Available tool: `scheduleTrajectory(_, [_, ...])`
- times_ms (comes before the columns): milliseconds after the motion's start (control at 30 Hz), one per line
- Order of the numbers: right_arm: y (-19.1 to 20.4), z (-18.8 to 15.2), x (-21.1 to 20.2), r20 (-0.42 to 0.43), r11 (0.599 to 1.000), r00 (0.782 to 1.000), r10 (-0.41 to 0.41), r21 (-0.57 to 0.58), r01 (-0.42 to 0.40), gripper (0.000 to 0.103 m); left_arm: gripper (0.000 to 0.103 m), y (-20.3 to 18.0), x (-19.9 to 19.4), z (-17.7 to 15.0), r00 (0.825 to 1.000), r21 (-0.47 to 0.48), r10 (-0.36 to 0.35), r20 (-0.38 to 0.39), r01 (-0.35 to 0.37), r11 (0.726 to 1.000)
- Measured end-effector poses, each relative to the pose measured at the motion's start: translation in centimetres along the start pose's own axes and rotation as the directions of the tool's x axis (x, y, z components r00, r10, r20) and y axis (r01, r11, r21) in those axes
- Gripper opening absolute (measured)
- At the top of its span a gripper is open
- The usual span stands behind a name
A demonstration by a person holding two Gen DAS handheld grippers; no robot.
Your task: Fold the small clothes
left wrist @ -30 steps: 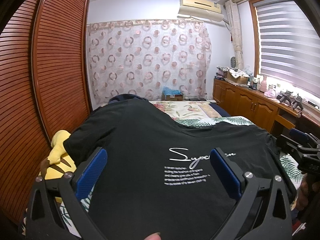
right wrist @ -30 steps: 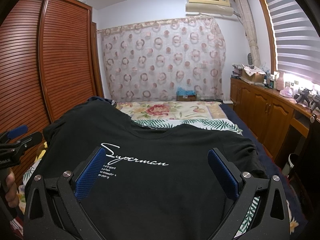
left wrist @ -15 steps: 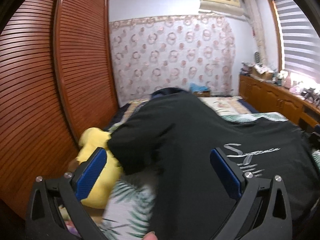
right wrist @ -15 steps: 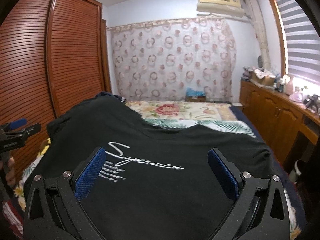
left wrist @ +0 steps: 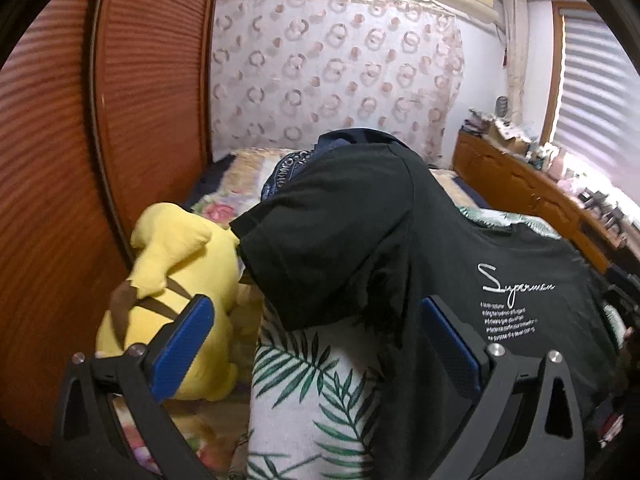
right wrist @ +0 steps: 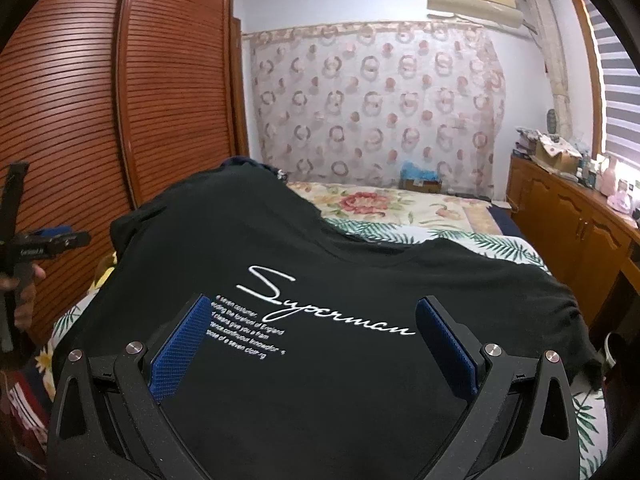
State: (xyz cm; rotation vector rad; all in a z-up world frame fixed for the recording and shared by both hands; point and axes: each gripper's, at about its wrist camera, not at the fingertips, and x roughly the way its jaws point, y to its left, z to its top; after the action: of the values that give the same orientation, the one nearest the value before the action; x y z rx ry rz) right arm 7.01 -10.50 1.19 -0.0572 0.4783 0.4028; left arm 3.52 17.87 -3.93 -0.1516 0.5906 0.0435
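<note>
A black T-shirt (right wrist: 320,248) with white "Superman" script lies spread front up on the bed. In the left wrist view the shirt (left wrist: 360,248) shows its left sleeve hanging over the leaf-print bedding. My left gripper (left wrist: 316,344) is open and empty, above the shirt's left sleeve edge. My right gripper (right wrist: 314,340) is open and empty, above the shirt's chest print. The left gripper also shows at the left edge of the right wrist view (right wrist: 48,242), held in a hand.
A yellow plush toy (left wrist: 176,280) lies at the bed's left side against the brown slatted wardrobe (left wrist: 100,120). A dark blue garment (left wrist: 296,164) lies behind the shirt. Leaf-print bedding (left wrist: 312,392) covers the bed. A wooden cabinet (right wrist: 568,232) runs along the right wall.
My left gripper has swung left, from over the shirt's print to over its left sleeve and the plush toy. My right gripper has shifted slightly closer. Both stayed open.
</note>
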Motion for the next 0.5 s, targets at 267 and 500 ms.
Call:
scheduleTrajectory(267, [0.3,-0.4,0.5,-0.019,1.000,1.000,0.017,-0.008,-0.017,0.103,0.064,2.8,3.6,2.5,0.993,-0.064,-0.096,-0.066,0.092,0.994])
scheduleTrajectory(500, [0.2,-0.7,0.7,-0.031,1.000,0.999,0.023,-0.005,-0.024,0.103,0.028,3.3,5.1,2.7,0.992,-0.036,-0.077,-0.096,0.074,0.997])
